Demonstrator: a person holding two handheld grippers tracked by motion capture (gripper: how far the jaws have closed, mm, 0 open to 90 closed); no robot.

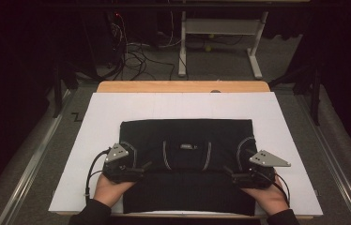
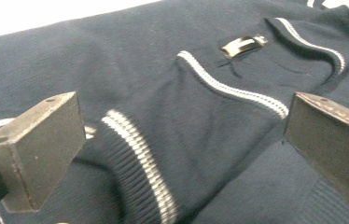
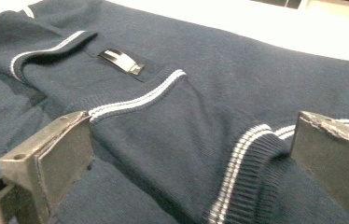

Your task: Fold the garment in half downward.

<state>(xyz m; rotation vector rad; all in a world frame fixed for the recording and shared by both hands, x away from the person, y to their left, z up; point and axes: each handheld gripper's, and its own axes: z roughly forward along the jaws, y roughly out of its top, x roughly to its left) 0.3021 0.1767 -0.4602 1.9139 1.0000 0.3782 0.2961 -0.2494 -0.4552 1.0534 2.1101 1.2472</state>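
A dark navy knit sweater (image 1: 186, 161) with white trim stripes lies folded flat on a white board (image 1: 183, 105). A small label (image 1: 186, 146) shows at its collar. My left gripper (image 1: 138, 169) rests over the sweater's left edge, jaws wide apart, with a white-striped ribbed cuff (image 2: 135, 158) lying between them. My right gripper (image 1: 232, 174) sits over the right edge, also open, with the other striped cuff (image 3: 242, 172) between its jaws. Neither pair of jaws pinches the cloth. A hand holds each gripper at the near edge.
The white board lies on a wooden table (image 1: 183, 86). Bare board runs to the left, right and far side of the sweater. Beyond the table, cables (image 1: 136, 56) and a grey desk frame (image 1: 220, 42) stand on the floor.
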